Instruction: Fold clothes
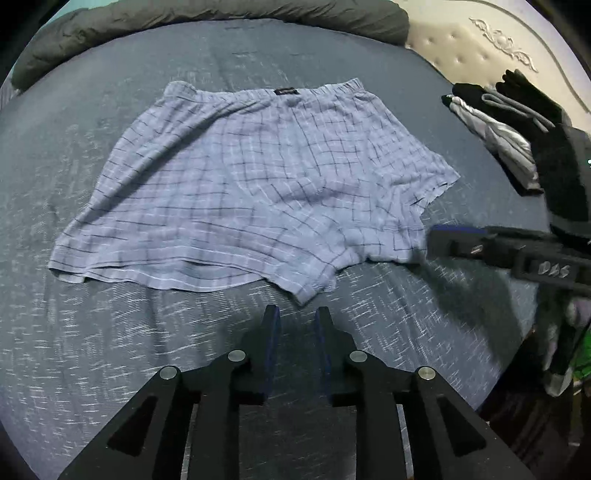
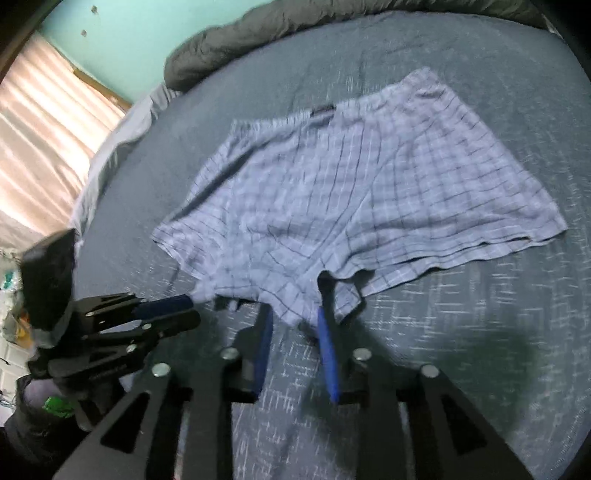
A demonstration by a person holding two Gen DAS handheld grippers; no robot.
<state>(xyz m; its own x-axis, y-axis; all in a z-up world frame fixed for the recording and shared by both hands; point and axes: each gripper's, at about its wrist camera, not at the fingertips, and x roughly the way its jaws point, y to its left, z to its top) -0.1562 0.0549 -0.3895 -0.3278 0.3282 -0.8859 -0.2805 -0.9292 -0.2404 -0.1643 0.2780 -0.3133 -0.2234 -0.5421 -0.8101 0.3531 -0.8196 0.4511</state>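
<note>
**Shorts laid flat, both tongs loose at the near hems**

We have the checked blue shorts spread flat on the dark blue bed cover, waistband away from us, leg openings toward us. Nothing is folded yet, so we judge the task is at its start for this piece.

Left gripper hovers just short of the near hem by the crotch, jaws a little apart w/ nothing between them. Right gripper sits at the hem of the other leg: fabric lies between its blue pads, but there is a gap on both sides, so we read it as released, not clamped (motion blur makes the contact hard to be sure of).

Handling, as we judge it: thin woven cloth, light, limp, no stiffness, so it will sag and drag if lifted by one point. Best hold is at the hem corners or the elastic waistband, both layers pinched together, one tong per side, kept level.

A grey duvet lies at the far edge; other dark garments sit well apart near the headboard.
</note>
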